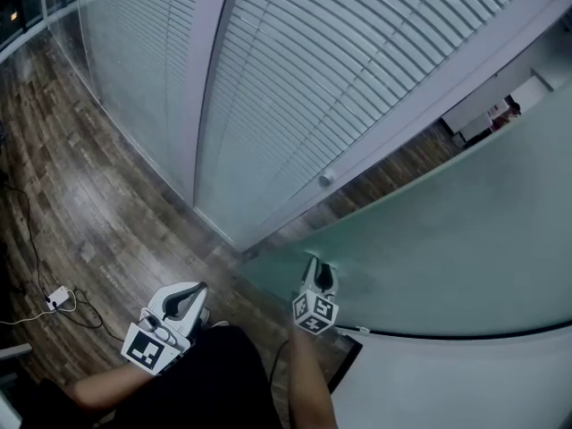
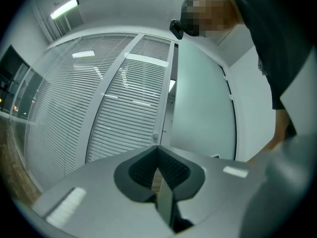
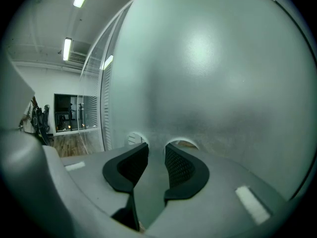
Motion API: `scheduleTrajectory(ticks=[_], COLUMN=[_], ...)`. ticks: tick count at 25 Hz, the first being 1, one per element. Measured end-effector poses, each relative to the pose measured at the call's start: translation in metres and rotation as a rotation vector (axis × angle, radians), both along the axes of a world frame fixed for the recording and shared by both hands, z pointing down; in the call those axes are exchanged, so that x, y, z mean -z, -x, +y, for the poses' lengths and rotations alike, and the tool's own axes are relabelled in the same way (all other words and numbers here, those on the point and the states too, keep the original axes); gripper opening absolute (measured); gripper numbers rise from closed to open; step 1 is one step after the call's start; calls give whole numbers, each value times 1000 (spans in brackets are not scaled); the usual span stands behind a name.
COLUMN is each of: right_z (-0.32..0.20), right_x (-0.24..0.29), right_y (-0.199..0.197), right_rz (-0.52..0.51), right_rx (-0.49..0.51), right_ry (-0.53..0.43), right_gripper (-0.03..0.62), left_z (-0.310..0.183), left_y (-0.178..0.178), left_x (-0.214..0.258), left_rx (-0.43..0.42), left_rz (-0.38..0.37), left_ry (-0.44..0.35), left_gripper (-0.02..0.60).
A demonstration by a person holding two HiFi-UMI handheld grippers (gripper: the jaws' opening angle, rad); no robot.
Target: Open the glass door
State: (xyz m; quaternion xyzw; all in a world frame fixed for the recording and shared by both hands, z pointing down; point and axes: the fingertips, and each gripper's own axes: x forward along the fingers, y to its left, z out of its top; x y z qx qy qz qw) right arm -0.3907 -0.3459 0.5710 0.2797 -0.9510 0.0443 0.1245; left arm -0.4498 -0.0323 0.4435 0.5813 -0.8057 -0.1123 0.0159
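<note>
The frosted glass door [image 1: 447, 239] stands ajar. The right tool [image 1: 321, 277], jaws parted and gripping nothing, puts its tips at the pane near the free edge, apparently to push it wider. The left tool [image 1: 185, 298] is clenched on nothing, well apart from the door.
</note>
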Motion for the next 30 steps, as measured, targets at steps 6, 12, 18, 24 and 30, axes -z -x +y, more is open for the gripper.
scheduleTrajectory(ticks=[6, 12, 18, 24, 30], right_z=[29, 59, 91, 115, 140], right_x=[6, -1, 2, 7, 7], right_y=[-20, -41, -66, -88, -117], right_rz=[-8, -3, -21, -8, 2], right_rx=[15, 37, 31, 68, 93], right_ry=[-9, -15, -10, 8, 14], right_gripper=[109, 109, 109, 110, 112], left_z=[-9, -15, -8, 3, 30], left_y=[-14, -27, -58, -98, -126], left_x=[-9, 0, 5, 17, 13], left_rx=[-84, -133, -162, -190, -165], left_rz=[38, 0, -12, -42, -37], left_ry=[8, -44, -52, -61, -35], left_gripper=[0, 0, 0, 0, 0])
